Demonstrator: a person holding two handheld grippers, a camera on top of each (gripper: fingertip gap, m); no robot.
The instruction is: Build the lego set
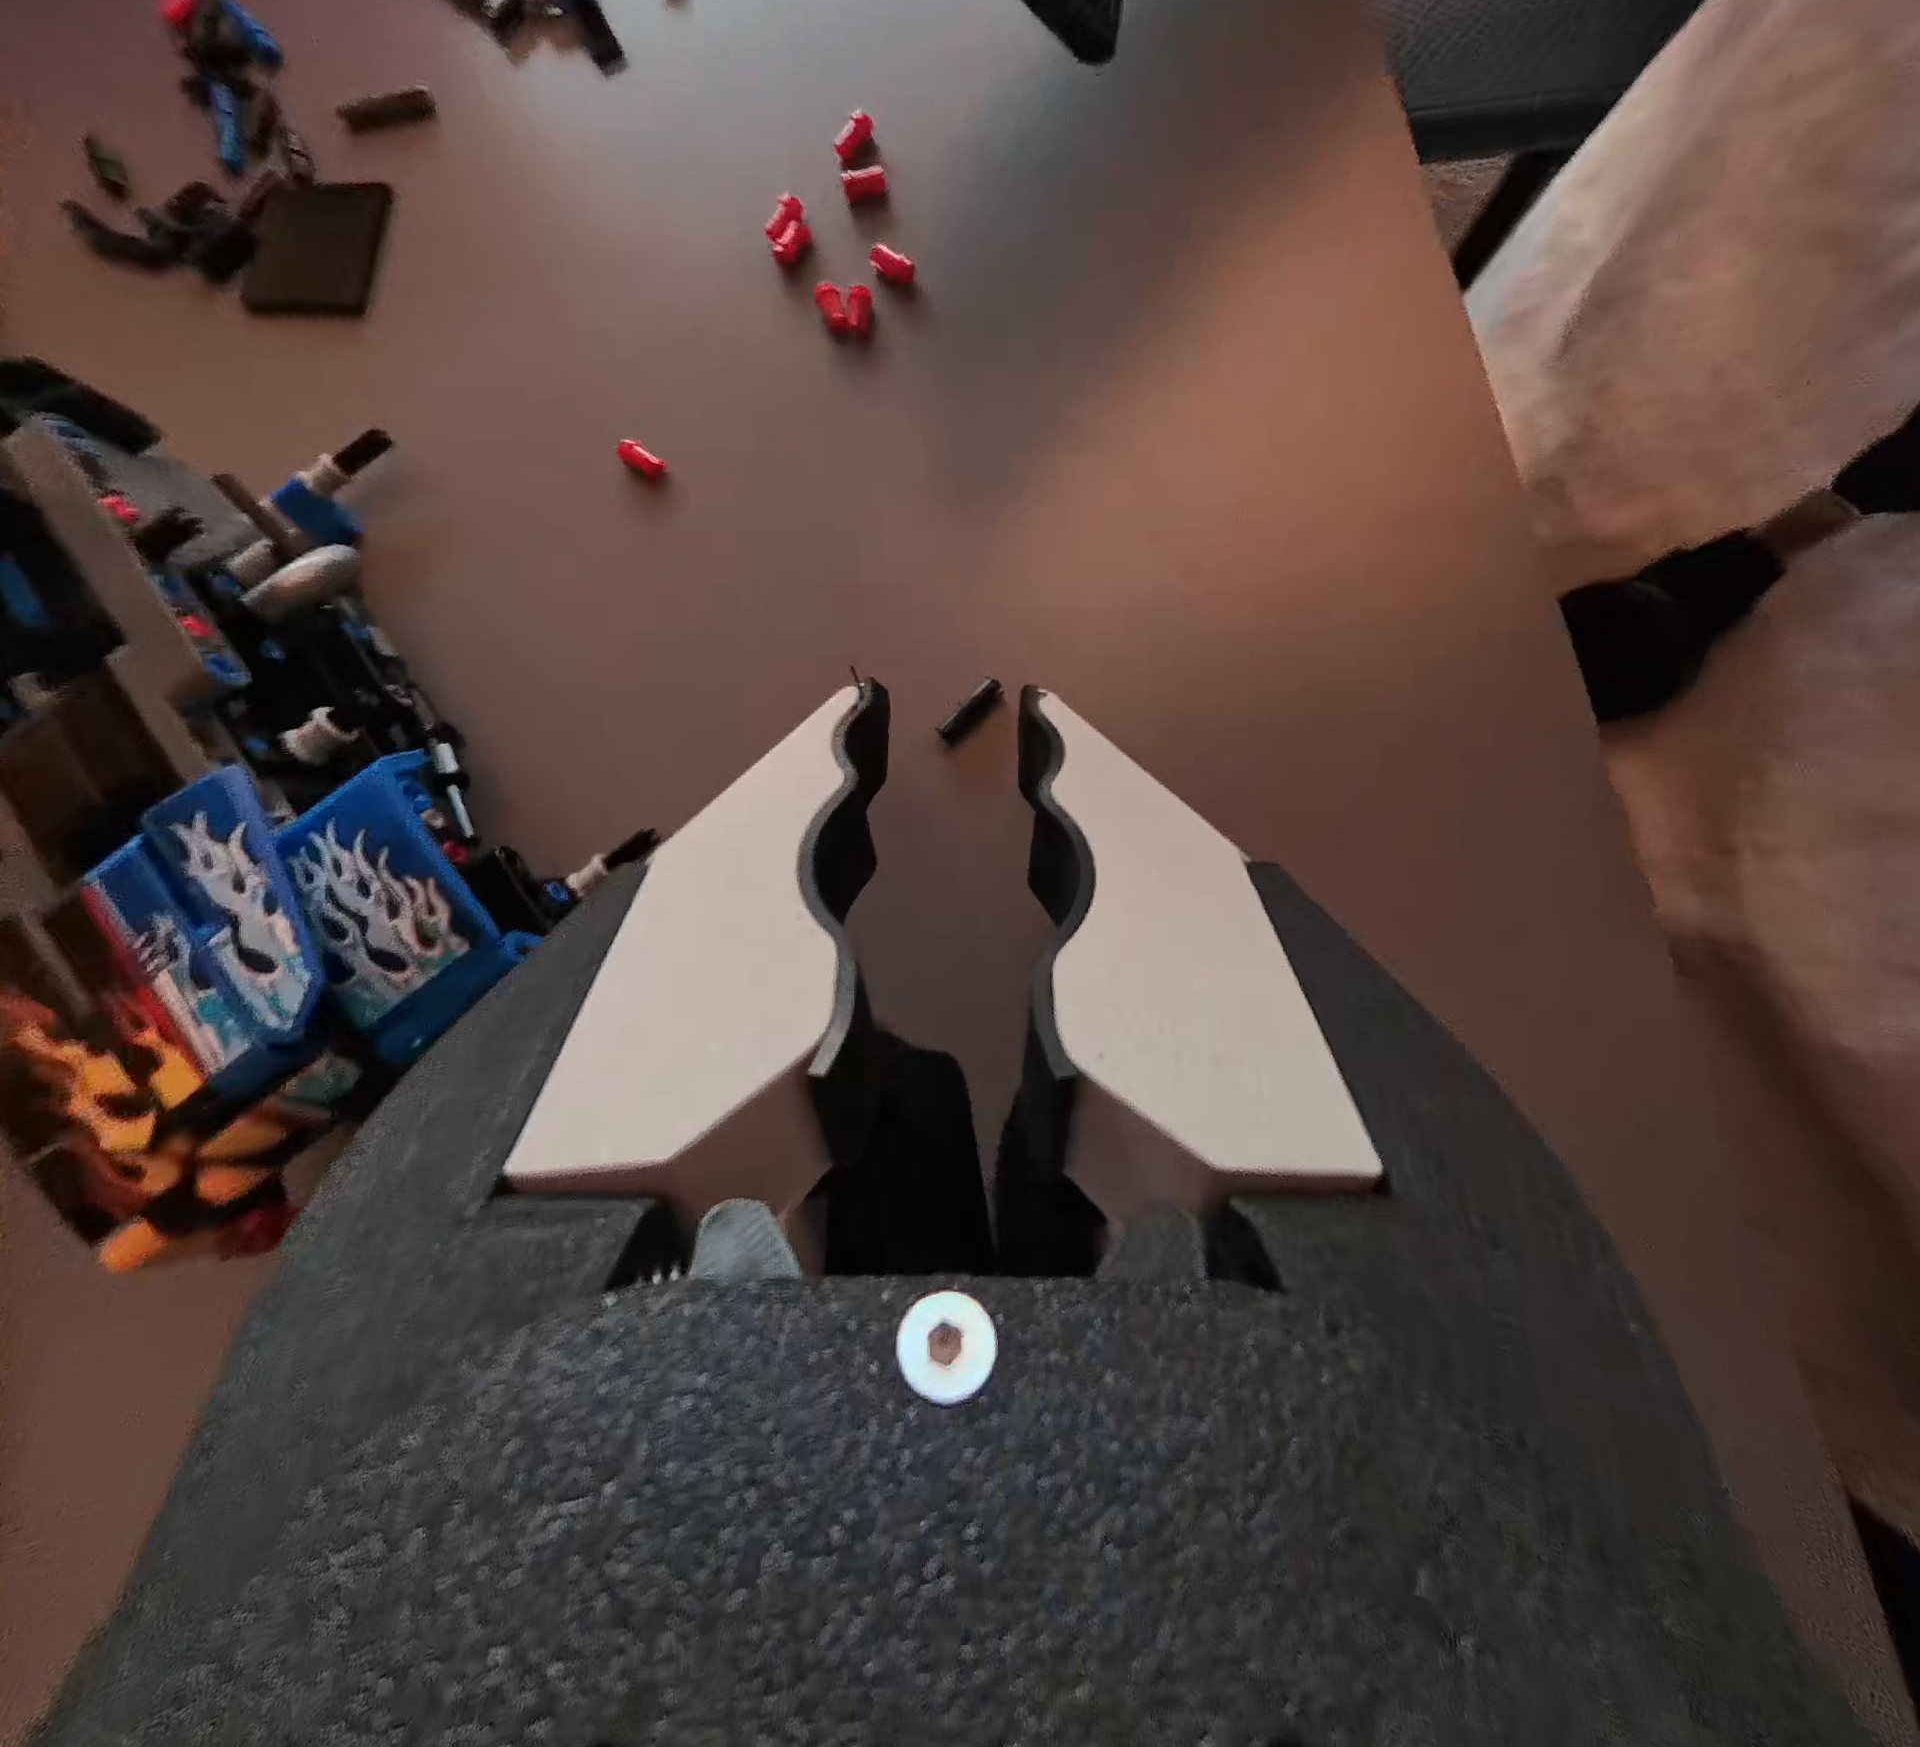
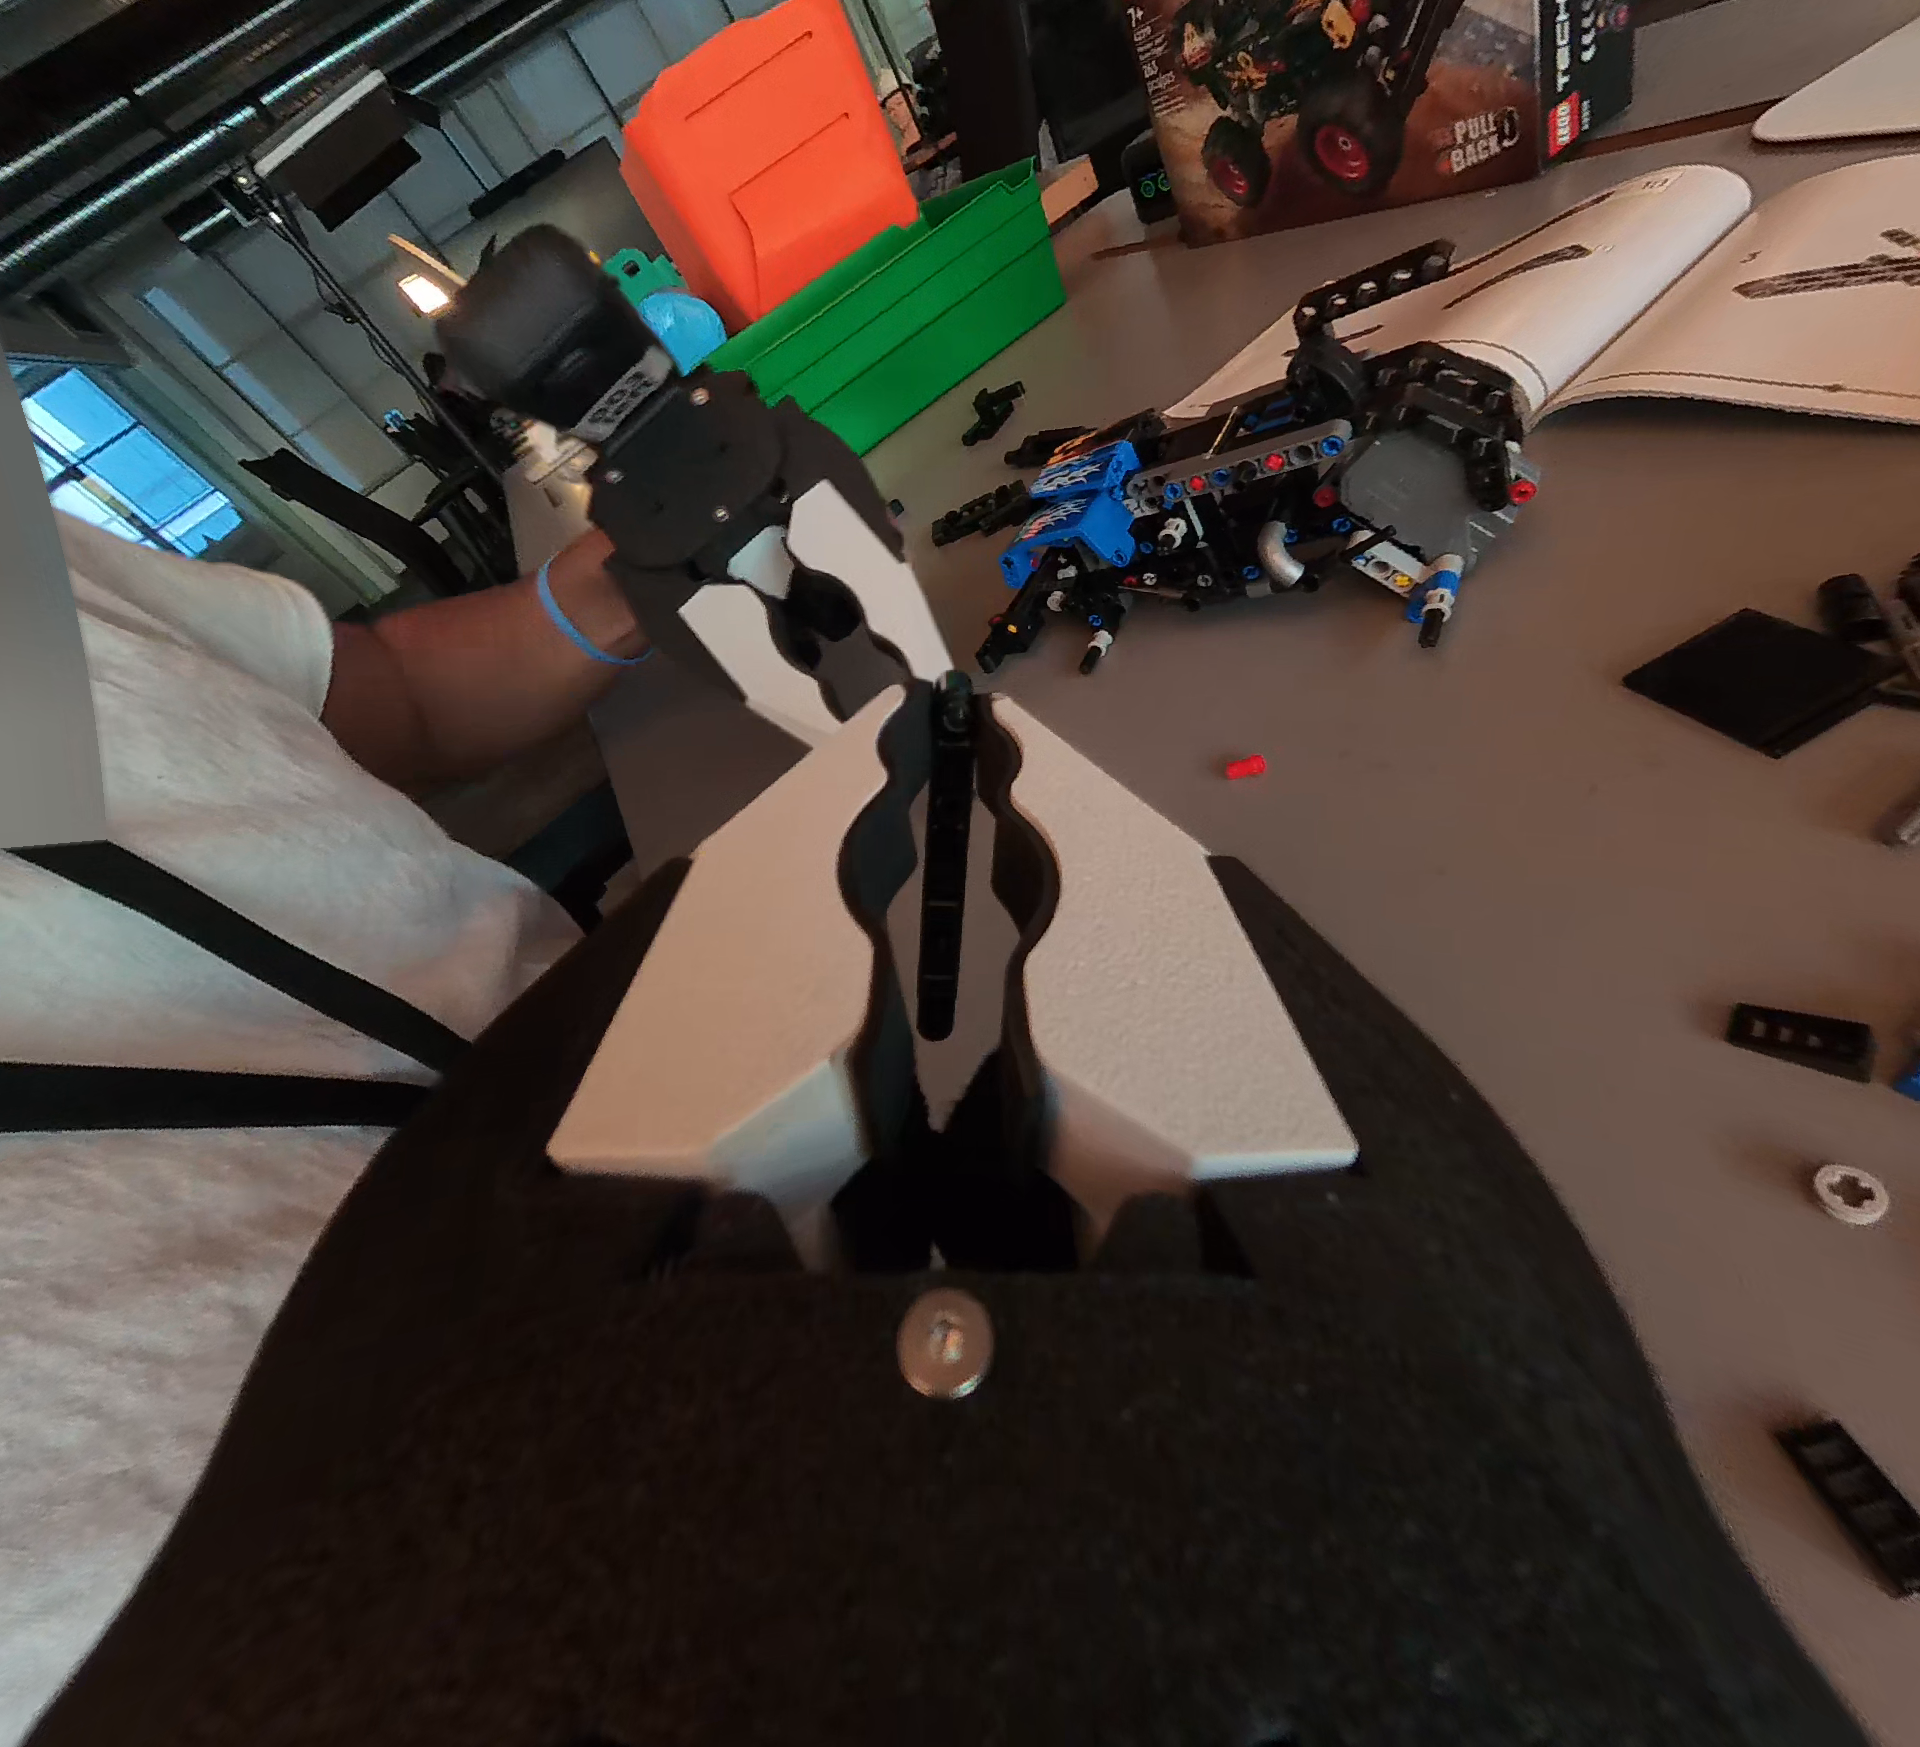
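- Truck (image 2: 1247, 502) lies half-built mid-worktop (image 2: 1455, 866), no wheels visible; loose pieces (image 1: 842, 232) remain.
- My right gripper (image 2: 951, 700) pinches a black beam (image 2: 945, 866).
- My left gripper (image 1: 954, 700) hangs open, empty, above a black pin (image 1: 968, 710).

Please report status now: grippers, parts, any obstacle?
Left gripper open over black pin. Right gripper shut on black beam. Truck beyond; nothing between.

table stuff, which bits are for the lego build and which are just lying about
For the build:
half-built truck
black beam in the right hand-held gripper
small black pin
red pins
instruction booklet

Lying about:
green bin
orange container
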